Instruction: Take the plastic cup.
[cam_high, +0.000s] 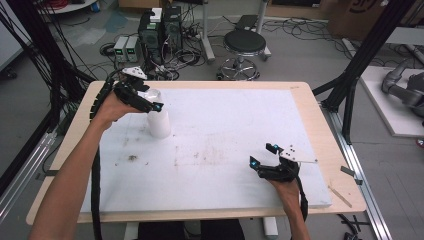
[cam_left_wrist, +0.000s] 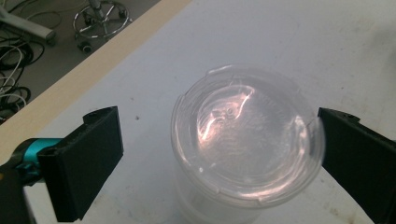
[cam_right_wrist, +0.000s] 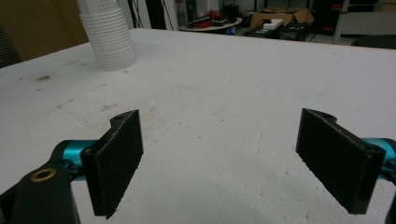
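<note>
Robotics lab, computer towers, tangled floor cables, black frame struts

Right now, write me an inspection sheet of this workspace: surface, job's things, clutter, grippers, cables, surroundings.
Surface: white board on a wooden table, with brownish stains and dark specks near the middle.
Job's things: stack of clear plastic cups standing upright at the board's far left; its top rim shows round and intact in the left gripper view.
Clutter: nothing seen on the board besides the stack.
Grippers: left gripper open, jaws either side of the stack's top, one jaw close to the rim; right gripper open over bare board at the near right.
Cables: a black cable trails along the left forearm.
Surroundings: stool, computer towers and loose wires on the floor beyond the table.
</note>
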